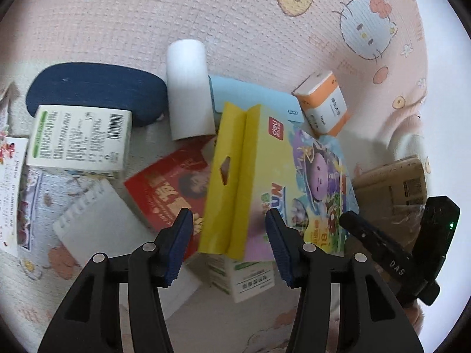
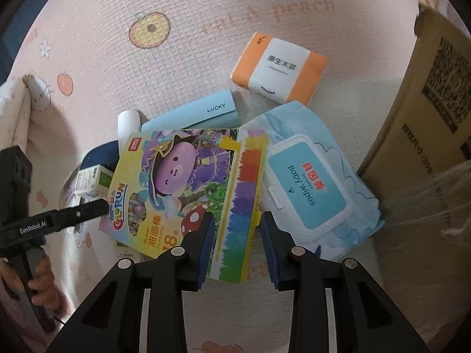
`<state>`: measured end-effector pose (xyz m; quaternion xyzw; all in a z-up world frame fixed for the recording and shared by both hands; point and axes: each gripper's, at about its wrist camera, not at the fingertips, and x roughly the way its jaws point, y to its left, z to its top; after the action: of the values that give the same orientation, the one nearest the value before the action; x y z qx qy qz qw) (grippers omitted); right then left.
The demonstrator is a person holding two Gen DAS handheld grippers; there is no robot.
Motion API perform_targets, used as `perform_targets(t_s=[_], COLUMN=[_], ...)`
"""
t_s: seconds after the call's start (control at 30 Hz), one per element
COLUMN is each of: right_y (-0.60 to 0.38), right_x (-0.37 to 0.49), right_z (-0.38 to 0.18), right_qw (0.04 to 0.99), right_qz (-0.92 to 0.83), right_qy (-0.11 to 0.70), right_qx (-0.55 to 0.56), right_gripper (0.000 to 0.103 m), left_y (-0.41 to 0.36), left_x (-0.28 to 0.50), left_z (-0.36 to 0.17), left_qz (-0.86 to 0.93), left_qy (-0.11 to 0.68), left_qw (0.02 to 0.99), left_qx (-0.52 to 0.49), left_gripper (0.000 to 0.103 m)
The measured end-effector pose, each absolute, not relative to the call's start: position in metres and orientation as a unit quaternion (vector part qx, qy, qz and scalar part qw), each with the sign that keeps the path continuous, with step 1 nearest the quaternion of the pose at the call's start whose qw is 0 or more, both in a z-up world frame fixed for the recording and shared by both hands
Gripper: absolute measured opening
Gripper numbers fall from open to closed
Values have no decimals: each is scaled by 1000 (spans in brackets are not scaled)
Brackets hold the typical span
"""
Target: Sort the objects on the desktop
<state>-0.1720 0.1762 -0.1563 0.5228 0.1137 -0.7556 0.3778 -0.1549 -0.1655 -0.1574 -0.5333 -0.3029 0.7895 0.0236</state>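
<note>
Right wrist view | right gripper (image 2: 235, 244) pinching rainbow-striped edge of yellow cardboard crayon box (image 2: 188, 188) (raised over clutter beside blue baby-wipes pack (image 2: 309, 188)) | left gripper (image 1: 229, 241) spread, box between pads, untouched | risk: one-edge grip lets box pivot, slip.

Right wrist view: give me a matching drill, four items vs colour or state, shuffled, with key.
Things:
1. tissue pack
2. LUCKY case
3. crayon box
4. baby wipes pack

Descriptions:
A. between the right gripper pads
B. orange and white
C. plain light blue, slim
D. white flip lid, beside the cardboard box

Pairs: 1-B, 2-C, 3-A, 4-D
</note>
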Motion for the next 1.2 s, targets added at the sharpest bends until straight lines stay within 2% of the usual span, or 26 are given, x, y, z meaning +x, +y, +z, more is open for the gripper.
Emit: perform_targets(t_s=[0.13,0.17,0.27,0.47,0.87,1.07,1.2], right_y=[175,175,172,167,176,179,178], right_x=[-175,-177,-183,-196,-204,-188,-194], right_z=[-160,-160,-162,-166,-164,-160,-145], right_qw=[380,382,384,386,340,357,351], right_qz=[-754,-753,-750,-745,-765,-746,-774], right_qy=[106,99,88,72,51,74,109], right_qx=[525,526,532,539,545,557,516], right_gripper=[32,32,33,38,39,39,40], left_y=[-160,-158,-151,-155,-135,-146,-154], left_x=[-161,-163,-168,-179,-227,-236,-219], left_z=[-155,-152,-146,-148,-140,-139,-133], left_qz=[794,799,814,810,839,835,832], left_qy=[-293,-288,-252,-256,-177,-213,-234], left_qw=[5,6,1,5,23,20,-3], left_qx=[-532,-528,-523,-528,-513,-506,-503], left_gripper=[55,52,50,51,50,50,50])
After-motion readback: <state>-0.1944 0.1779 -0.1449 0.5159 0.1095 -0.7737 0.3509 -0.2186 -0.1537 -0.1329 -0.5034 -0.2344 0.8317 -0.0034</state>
